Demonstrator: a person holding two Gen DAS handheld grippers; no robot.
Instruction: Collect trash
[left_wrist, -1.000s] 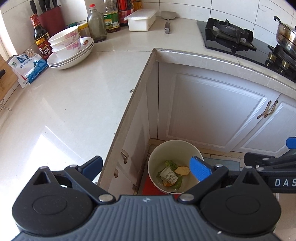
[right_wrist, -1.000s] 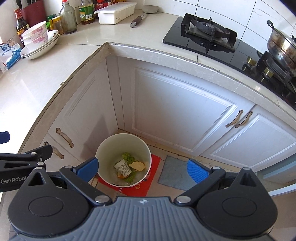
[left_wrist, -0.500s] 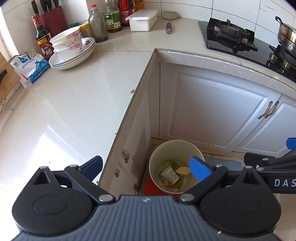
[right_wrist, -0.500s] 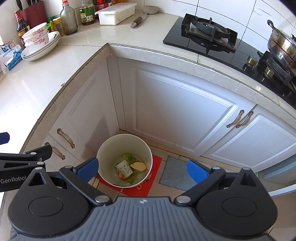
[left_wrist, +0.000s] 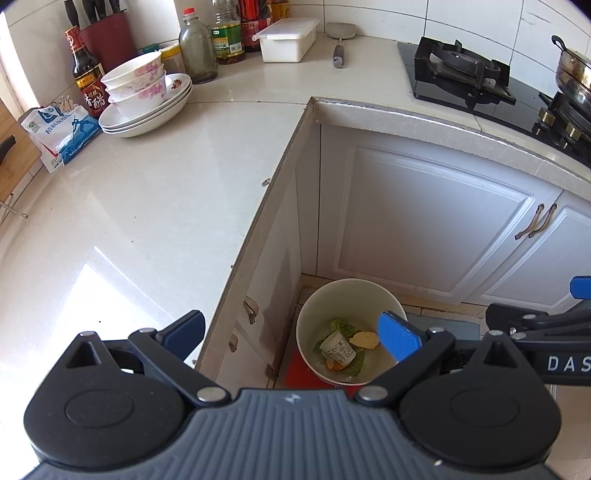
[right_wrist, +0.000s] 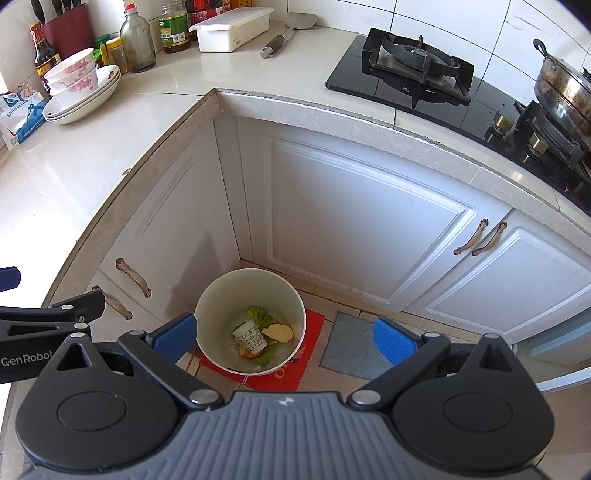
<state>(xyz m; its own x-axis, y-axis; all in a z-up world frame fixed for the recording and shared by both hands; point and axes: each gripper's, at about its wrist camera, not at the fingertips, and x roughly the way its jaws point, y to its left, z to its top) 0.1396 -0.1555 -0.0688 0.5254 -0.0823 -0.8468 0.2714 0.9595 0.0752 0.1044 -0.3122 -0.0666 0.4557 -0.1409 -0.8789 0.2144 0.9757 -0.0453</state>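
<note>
Both views are drifting slightly: bin (right_wrist: 249, 321) is sliding right in frame, counter items (left_wrist: 142, 101) moving lower.

The waste bin (right_wrist: 250, 295) stands on the floor in the inner corner where the two cabinet runs meet, resting on a mat (right_wrist: 295, 363); a second mat (right_wrist: 351, 345) lies just to its right. Inside the bin lie a small cup (right_wrist: 250, 336), a leaf (right_wrist: 260, 316) behind it and a peel (right_wrist: 279, 332) to its right. On the countertop (left_wrist: 147, 206) above, stacked bowls (left_wrist: 142, 96) sit at the back left, a bag (left_wrist: 59, 136) to their left, bottles (left_wrist: 197, 48) behind. The gas stove (right_wrist: 413, 70) lies far right.
</note>
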